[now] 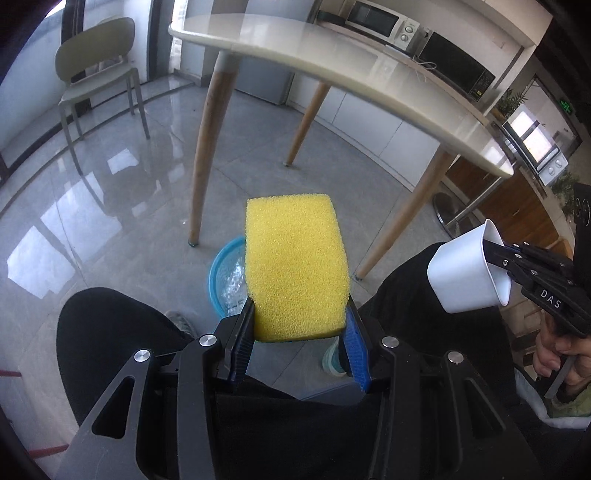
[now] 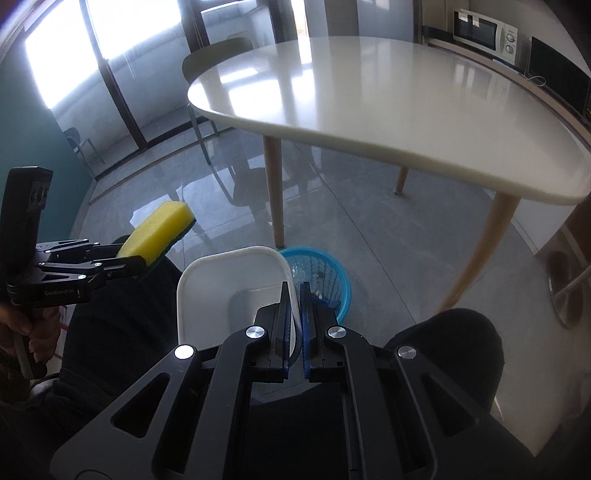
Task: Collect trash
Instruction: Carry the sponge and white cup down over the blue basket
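Observation:
My left gripper is shut on a yellow sponge with a green scouring underside, held out over a blue mesh waste basket on the floor. In the right wrist view the same sponge sticks out of the left gripper at the left. My right gripper is shut on the rim of a white plastic cup, which tilts beside the basket. From the left wrist view the cup hangs at the right in the right gripper.
A white round table on tapered wooden legs stands just beyond the basket. The person's dark-trousered knees flank the basket. An olive chair is at far left, and a counter with a microwave lies behind.

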{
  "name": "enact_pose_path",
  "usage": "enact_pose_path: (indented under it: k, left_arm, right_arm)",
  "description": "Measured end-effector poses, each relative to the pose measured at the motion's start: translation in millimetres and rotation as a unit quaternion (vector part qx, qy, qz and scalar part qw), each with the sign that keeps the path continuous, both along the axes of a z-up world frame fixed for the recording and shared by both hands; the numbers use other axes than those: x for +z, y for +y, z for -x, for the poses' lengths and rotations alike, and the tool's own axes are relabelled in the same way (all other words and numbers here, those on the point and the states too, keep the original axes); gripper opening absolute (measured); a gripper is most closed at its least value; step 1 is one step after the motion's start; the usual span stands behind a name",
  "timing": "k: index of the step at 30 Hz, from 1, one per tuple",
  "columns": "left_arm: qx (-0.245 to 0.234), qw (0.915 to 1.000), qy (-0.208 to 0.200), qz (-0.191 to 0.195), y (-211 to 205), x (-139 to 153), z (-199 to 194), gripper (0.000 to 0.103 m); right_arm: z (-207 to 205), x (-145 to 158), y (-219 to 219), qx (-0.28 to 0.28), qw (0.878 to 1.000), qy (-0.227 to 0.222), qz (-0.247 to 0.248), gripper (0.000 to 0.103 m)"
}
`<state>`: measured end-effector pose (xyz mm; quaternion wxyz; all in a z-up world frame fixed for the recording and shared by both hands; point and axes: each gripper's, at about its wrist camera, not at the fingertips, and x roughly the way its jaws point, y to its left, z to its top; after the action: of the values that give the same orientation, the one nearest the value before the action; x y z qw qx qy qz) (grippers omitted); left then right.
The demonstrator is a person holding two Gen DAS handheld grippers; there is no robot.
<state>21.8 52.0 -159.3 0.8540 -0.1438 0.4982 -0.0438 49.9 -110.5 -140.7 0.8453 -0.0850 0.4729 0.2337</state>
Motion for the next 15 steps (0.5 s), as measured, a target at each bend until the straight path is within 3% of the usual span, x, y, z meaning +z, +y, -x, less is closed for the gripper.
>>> enact_pose_path:
  k: [11, 15]
  left_arm:
    - [0.009, 0.9973, 0.071, 0.017, 11, -58, -22, 0.043]
    - [0.02, 0.9959, 0.088, -0.006, 11, -73, -32, 0.043]
  right_arm:
    - [-34, -83, 8, -0.01, 0.996, 0.08, 0.028, 0.004]
    - [-49, -105, 16, -0.012, 0.994, 0.1, 0.035, 0.004]
